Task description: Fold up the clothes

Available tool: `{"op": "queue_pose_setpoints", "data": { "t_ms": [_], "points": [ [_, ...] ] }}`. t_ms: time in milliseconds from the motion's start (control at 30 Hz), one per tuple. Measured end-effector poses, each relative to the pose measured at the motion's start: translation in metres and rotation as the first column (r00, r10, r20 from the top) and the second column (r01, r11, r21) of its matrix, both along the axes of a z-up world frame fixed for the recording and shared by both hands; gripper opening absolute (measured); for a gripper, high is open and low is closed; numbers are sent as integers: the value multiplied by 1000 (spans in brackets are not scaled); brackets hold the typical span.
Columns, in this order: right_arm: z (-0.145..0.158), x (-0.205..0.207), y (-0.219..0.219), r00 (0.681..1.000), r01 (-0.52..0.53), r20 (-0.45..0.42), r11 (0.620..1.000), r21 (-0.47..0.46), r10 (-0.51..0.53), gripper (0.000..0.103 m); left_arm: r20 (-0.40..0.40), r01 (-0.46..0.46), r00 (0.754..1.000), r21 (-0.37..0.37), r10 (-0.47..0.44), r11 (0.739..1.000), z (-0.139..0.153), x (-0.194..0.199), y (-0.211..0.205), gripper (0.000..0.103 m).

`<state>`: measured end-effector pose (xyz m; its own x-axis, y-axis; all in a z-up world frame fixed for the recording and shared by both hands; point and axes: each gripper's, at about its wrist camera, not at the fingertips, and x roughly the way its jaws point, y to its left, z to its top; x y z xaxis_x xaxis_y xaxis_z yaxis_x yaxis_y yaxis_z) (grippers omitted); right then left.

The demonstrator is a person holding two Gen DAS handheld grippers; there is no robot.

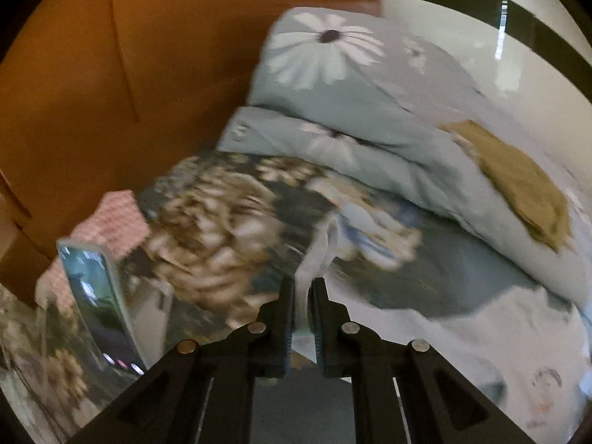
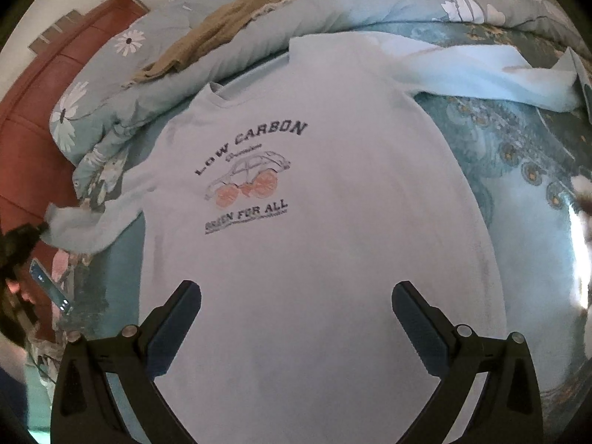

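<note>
Shirt (image 2: 314,222): pale blue, spread flat, front up, on the bed (image 2: 518,222), ahead of and under the right fingers.
Print (image 2: 246,181): reads "LOW CARBON" above a sketched car with orange wheels, then "GREEN FOR ALL"; the smaller lines are too fine to read.
Right gripper (image 2: 296,303): fingers spread wide over the shirt's lower half, holding nothing.
Left gripper (image 1: 302,307): fingers nearly together, pinching a strip of pale cloth (image 1: 318,255), apparently the shirt's sleeve.
Phone (image 1: 98,303): left of the left fingers, screen lit, text unreadable.
Duvet (image 1: 370,111): daisy print, bunched beyond the left fingers.
Tan cloth (image 1: 521,185): lies on the duvet.
</note>
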<state>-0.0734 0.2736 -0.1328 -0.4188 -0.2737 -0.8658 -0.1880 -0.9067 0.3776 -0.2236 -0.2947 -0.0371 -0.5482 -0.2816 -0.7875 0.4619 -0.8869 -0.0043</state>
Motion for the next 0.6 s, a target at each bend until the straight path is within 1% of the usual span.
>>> {"op": "queue_pose_setpoints", "data": {
  "t_ms": [33, 67, 133, 200, 333, 433, 500, 567, 600],
  "points": [
    [-1, 0, 0, 1000, 2, 2, 1000, -1, -2, 103, 12, -27, 1000, 0, 27, 1000, -3, -3, -10, 10],
    [-3, -1, -1, 1000, 3, 5, 1000, -2, -3, 103, 32, -57, 998, 5, 57, 998, -8, -7, -20, 3],
    [-5, -2, -1, 1000, 6, 9, 1000, -4, -6, 103, 64, -102, 993, 24, 100, 994, -16, -8, -34, 2],
    [-8, -3, -2, 1000, 9, 14, 1000, -5, -9, 103, 69, -127, 990, 48, 124, 991, -20, -4, -40, 2],
    [-11, -6, -2, 1000, 13, 12, 1000, -12, -12, 103, 91, -131, 988, 74, 124, 989, -26, 8, -37, 2],
    [-10, -7, 0, 1000, 17, -3, 999, -28, -17, 103, 113, -131, 987, 134, 116, 982, -33, 17, -32, 3],
    [-7, -7, 2, 1000, 22, -11, 999, -39, -22, 103, 146, -136, 983, 161, 113, 978, -42, 24, -25, 3],
    [-4, -6, 7, 999, 35, -11, 999, -24, -36, 103, 204, -145, 974, 197, 104, 970, -55, 30, -14, 3],
    [-2, -5, 11, 999, 47, -11, 999, -17, -48, 103, 226, -135, 971, 227, 82, 964, -62, 36, -4, 3]
  ]
}}
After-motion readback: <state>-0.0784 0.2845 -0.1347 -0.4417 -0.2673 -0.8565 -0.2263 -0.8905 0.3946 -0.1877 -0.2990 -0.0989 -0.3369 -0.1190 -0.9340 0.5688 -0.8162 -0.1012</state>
